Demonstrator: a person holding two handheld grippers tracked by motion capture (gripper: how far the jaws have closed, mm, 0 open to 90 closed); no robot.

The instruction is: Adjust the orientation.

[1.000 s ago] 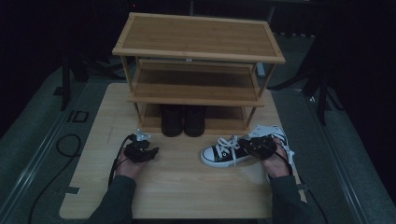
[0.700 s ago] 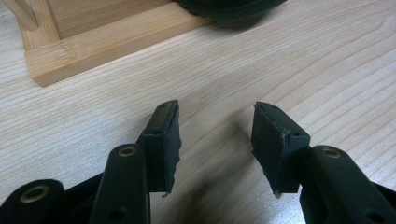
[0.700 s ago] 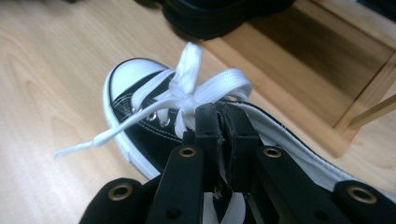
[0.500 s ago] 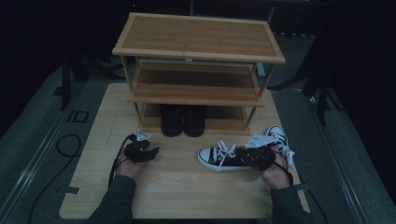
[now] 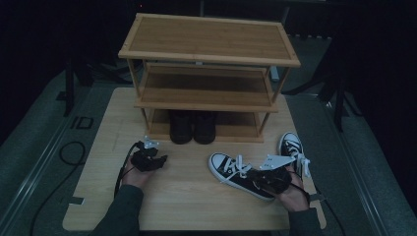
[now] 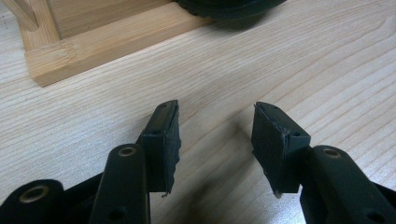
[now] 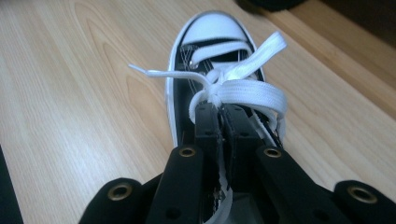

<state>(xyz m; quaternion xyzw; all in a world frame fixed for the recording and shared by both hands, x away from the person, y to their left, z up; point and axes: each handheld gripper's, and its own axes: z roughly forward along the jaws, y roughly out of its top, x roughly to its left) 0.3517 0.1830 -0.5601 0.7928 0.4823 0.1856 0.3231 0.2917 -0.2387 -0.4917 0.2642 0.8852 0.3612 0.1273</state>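
**Two handheld grippers at a shoe rack, one clamped on a sneaker**

Dark surroundings frame a pale wooden table seen from above. At its far side stands a three-tier bamboo shoe rack. A pair of black shoes sits on the lowest shelf, toes facing the person.

On the table's right half lies a black sneaker with white laces, angled so its white toe cap points toward the rack. A second matching sneaker rests near the table's right edge, just beyond the first.

The person's right hand holds the right gripper at the heel end of the near sneaker. In the right gripper view its two black jaws are pressed together on the sneaker's upper edge at the opening, with the knotted white laces lying just ahead of the jaw tips.

The left gripper rests low over bare wood on the table's left half, in front of the rack's left leg. In the left gripper view its jaws stand well apart with nothing between them, and the rack's base rail lies ahead.
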